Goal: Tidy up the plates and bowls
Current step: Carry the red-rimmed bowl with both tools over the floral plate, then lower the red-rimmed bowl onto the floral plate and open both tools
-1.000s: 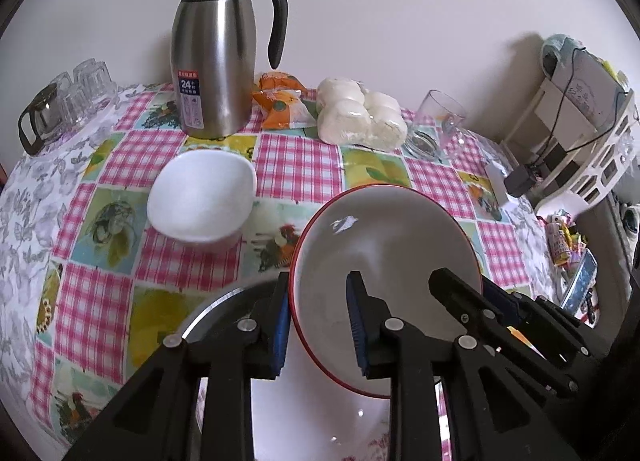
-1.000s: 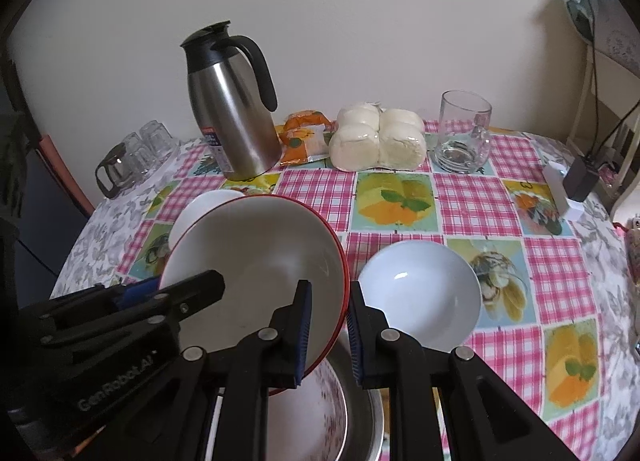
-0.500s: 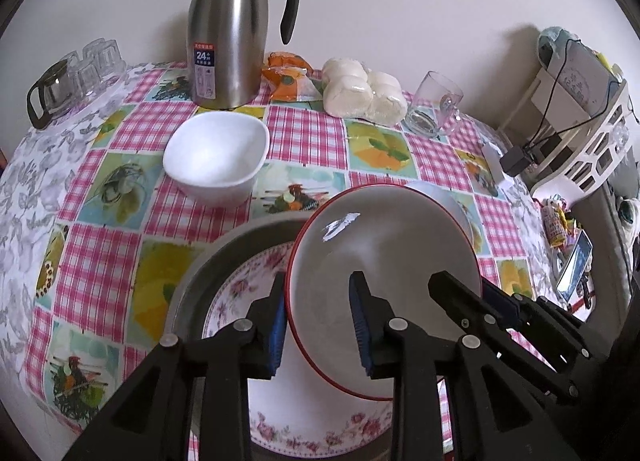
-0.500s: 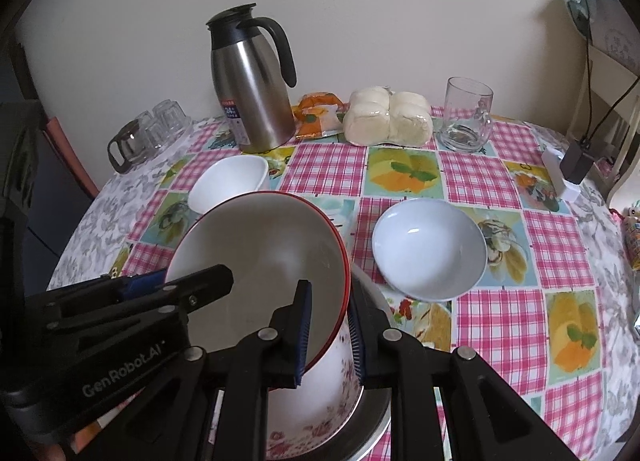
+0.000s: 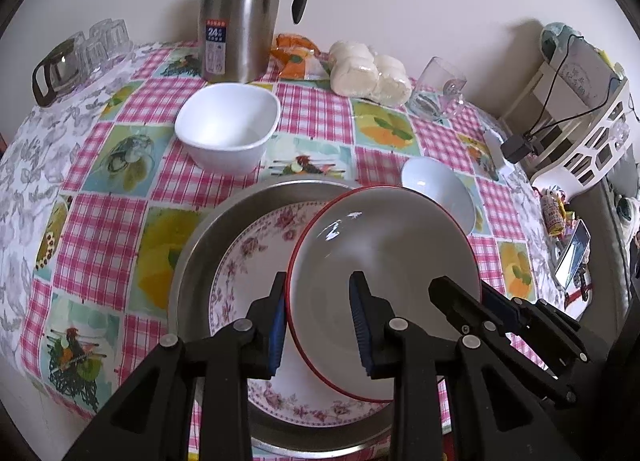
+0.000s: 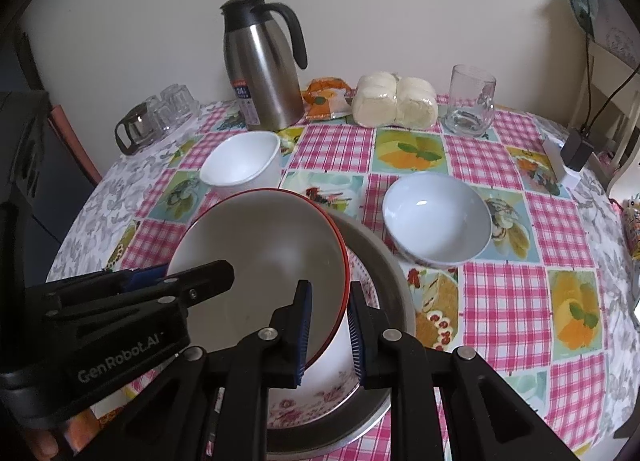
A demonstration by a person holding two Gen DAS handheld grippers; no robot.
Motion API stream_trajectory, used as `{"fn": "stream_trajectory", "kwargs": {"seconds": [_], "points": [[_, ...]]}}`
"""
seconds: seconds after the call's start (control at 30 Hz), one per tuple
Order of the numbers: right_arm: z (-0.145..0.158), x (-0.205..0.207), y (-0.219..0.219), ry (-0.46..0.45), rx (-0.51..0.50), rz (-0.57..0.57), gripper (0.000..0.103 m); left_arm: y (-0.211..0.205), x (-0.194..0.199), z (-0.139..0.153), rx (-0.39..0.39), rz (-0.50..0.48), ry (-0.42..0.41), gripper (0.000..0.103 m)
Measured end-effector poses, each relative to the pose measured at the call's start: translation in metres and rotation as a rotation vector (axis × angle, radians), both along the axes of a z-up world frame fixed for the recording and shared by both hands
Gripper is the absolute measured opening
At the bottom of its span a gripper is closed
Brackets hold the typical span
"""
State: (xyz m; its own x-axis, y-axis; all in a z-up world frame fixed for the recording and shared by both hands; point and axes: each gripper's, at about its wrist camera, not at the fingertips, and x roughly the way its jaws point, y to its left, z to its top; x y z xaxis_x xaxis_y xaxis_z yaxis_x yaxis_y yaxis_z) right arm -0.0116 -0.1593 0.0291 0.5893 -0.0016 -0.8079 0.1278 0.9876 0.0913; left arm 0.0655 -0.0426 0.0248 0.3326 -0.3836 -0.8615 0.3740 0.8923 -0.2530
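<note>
A red-rimmed white bowl (image 5: 384, 261) (image 6: 264, 253) sits tilted over a floral plate (image 5: 256, 253) (image 6: 320, 393) that lies in a steel basin (image 5: 200, 245) (image 6: 384, 257). My left gripper (image 5: 318, 321) straddles the bowl's left rim with its jaws apart. My right gripper (image 6: 328, 333) straddles the bowl's right rim, jaws also slightly apart. A white square bowl (image 5: 228, 129) (image 6: 240, 161) stands behind the basin to the left. A pale blue round bowl (image 5: 436, 189) (image 6: 436, 217) stands to the right.
At the back of the checked tablecloth stand a steel thermos jug (image 5: 240, 13) (image 6: 264, 65), snack packets (image 5: 298, 59), wrapped buns (image 5: 370, 75) (image 6: 394, 101) and a glass mug (image 5: 438, 89) (image 6: 470, 101). Small glasses (image 5: 76, 57) stand at the far left. A white rack (image 5: 580, 101) stands right.
Both grippers moved back and down with the red-rimmed bowl over the basin. The floral plate and basin came into view below it. Both sets of jaws have opened slightly around the rim.
</note>
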Motion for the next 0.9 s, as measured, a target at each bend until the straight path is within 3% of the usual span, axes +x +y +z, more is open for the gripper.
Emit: {"fn": "stream_trajectory", "kwargs": {"seconds": [0.47,0.9], "points": [[-0.023,0.014,0.014,0.072,-0.017,0.055,0.021,0.011,0.011,-0.015,0.051,0.033,0.038,0.03],[-0.03,0.02,0.009,0.073,0.004,0.047,0.021,0.008,0.013,-0.02,0.049,0.031,0.055,0.03]]}}
